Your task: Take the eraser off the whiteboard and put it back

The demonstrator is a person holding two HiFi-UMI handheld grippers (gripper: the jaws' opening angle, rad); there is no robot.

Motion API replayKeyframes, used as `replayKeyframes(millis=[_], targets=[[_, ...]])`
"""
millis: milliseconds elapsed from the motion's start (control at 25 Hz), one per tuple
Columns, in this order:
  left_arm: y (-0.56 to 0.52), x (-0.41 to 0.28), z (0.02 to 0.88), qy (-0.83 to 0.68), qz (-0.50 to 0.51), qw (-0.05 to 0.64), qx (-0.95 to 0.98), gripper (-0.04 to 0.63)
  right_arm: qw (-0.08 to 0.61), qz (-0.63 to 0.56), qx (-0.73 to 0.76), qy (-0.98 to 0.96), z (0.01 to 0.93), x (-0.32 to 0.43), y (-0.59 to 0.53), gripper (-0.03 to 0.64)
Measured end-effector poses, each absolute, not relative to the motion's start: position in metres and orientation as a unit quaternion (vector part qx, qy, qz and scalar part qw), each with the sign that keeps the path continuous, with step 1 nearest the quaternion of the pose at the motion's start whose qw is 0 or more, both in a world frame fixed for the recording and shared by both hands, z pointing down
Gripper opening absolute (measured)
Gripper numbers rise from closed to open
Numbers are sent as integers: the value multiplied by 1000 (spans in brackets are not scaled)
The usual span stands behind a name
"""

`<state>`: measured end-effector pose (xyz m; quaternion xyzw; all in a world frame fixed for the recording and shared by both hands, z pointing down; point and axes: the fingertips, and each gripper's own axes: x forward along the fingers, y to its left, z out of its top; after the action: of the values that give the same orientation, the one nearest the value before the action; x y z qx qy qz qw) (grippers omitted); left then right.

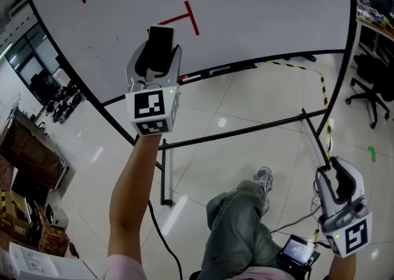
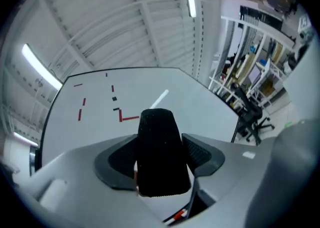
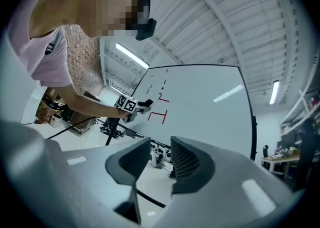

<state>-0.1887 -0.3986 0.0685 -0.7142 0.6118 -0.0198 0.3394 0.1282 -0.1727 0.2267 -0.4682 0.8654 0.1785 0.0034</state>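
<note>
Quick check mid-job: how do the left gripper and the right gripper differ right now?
The left gripper has its fingers clamped on the black eraser; the right gripper has its fingers apart with nothing between them. The left gripper is raised in front of the whiteboard; the right gripper hangs low beside the person's leg, away from the board. Both share the same grey body and carry a marker cube.

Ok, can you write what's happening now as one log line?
left gripper: shut on black textured eraser | eraser: held up before white whiteboard with red marks | right gripper: open, empty, low
</note>
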Motion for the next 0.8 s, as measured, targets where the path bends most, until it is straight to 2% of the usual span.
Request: replayKeyframes(millis=[120,240,800], targets=[[-459,-199,73,626,-91,348,-693,278,-1,173,-480,860,234,138,-186,130],[-494,-215,73,645,-120,346,-671,278,-4,167,-487,857,240,145,-197,130],[-538,-241,79,641,-149,391,-643,278,-30,128,-503,854,276,164,-228,130]])
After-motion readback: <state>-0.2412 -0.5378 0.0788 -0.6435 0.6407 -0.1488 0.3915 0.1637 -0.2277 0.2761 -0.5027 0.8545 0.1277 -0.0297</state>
